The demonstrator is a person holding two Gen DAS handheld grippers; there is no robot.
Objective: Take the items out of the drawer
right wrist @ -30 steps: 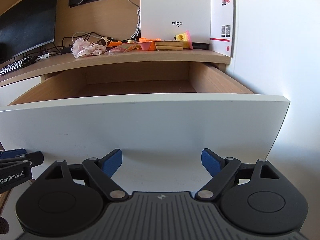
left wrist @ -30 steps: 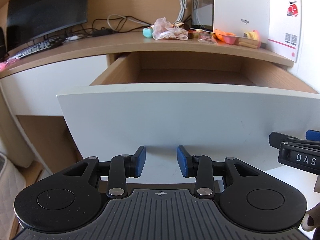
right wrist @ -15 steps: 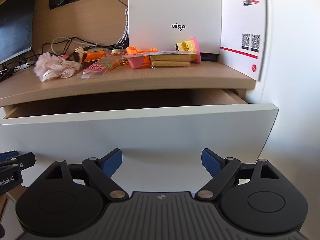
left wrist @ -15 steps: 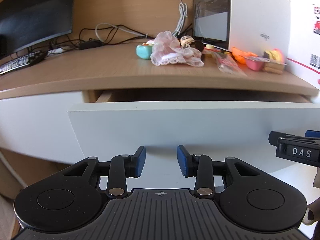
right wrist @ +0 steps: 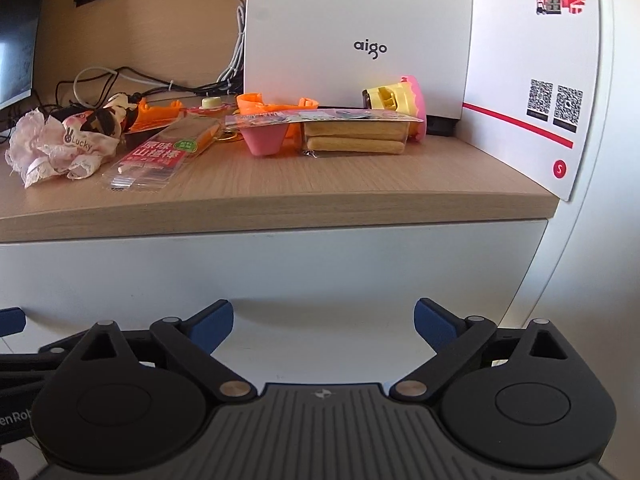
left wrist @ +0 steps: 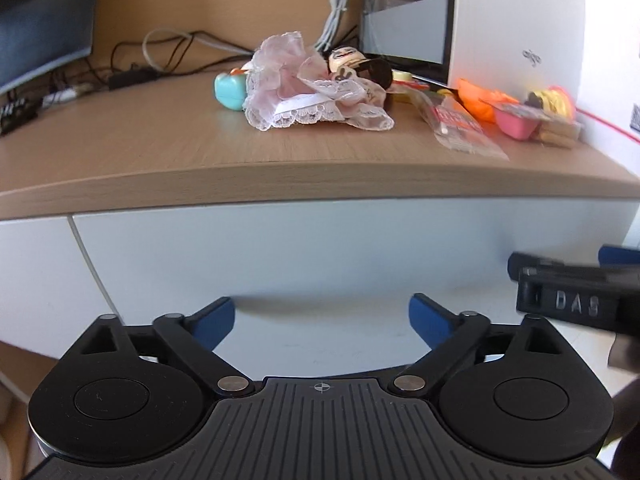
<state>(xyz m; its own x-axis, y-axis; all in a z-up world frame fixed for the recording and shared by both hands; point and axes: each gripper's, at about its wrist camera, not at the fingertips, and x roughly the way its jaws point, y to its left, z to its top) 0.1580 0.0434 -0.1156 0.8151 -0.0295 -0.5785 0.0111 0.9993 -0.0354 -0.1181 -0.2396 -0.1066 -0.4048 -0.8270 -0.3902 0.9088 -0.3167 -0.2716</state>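
Left wrist view. Left gripper [left wrist: 320, 318]: jaws spread wide, having just been opening, nothing between the blue pads. Drawer [left wrist: 320, 256]: its white front panel lies straight ahead of the claw and just above the fingertips, flush under the desk edge, so it reads as pushed home; its long axis runs side to side across the claw's line of sight. Desk top [left wrist: 160, 148]: beyond and above the claw. On it, ahead and slightly left, a teal case [left wrist: 230, 90]; dead ahead, a pink lace doll [left wrist: 312, 92]; ahead to the right, a clear snack packet [left wrist: 460, 126], an orange toy [left wrist: 480, 102] and a pink cup [left wrist: 516, 122]. The right gripper's body shows at the far right edge, level with this claw's fingertips.

Right wrist view. Right gripper [right wrist: 322, 322]: jaws likewise apart and just widened, empty. The drawer front fills the space directly ahead, close to both pads. Above and beyond: the biscuit pack [right wrist: 356, 138] almost straight ahead, the yellow-and-pink toy [right wrist: 394, 98] just behind it, the white case marked aigo [right wrist: 360, 32] at the back.

Judgement: the items already sit on the desk and the drawer looks shut, so little is left. Both claws face the panel about equally near; neither holds anything.
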